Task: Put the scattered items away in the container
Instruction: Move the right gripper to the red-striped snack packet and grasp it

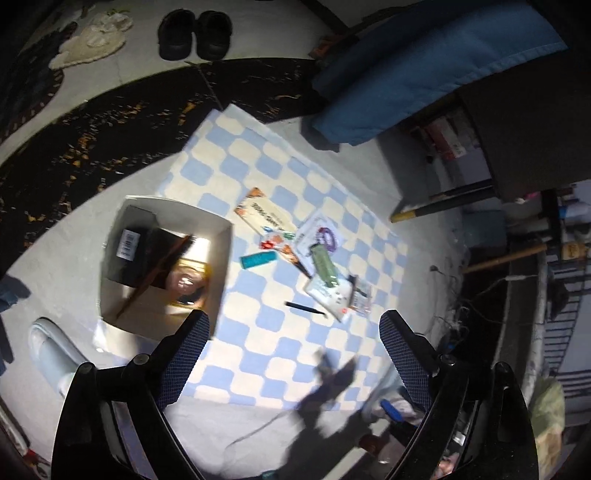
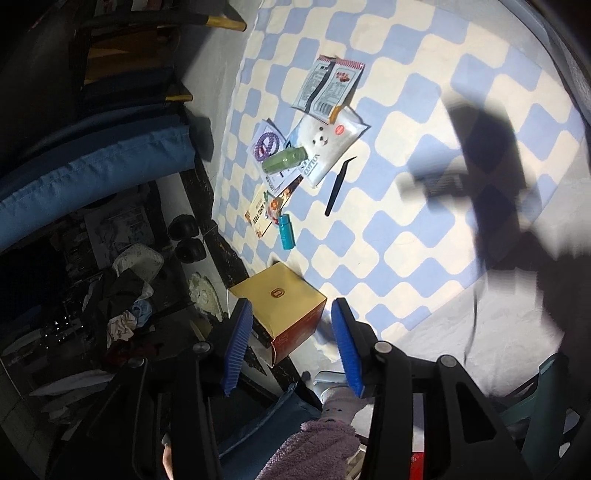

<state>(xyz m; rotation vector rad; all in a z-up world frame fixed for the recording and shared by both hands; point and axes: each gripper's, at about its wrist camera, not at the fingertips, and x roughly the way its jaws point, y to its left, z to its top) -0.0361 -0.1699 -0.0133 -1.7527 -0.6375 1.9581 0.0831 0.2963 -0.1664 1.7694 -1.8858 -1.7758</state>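
**Checked mat on a grey floor**

My left gripper (image 1: 293,354) hangs with fingers released over the mat (image 1: 258,173); the box (image 1: 162,266) sits left of centre. My right gripper (image 2: 291,347) brackets a yellow carton (image 2: 280,302), grip unclear. Shoes (image 1: 194,35) upper left.

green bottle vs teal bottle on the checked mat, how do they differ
The green bottle is pale green and looks longer; the teal bottle is bright teal and stubbier. The green one rests on top of the packets; the teal one lies on the mat beside the booklet. Both lie on their sides.
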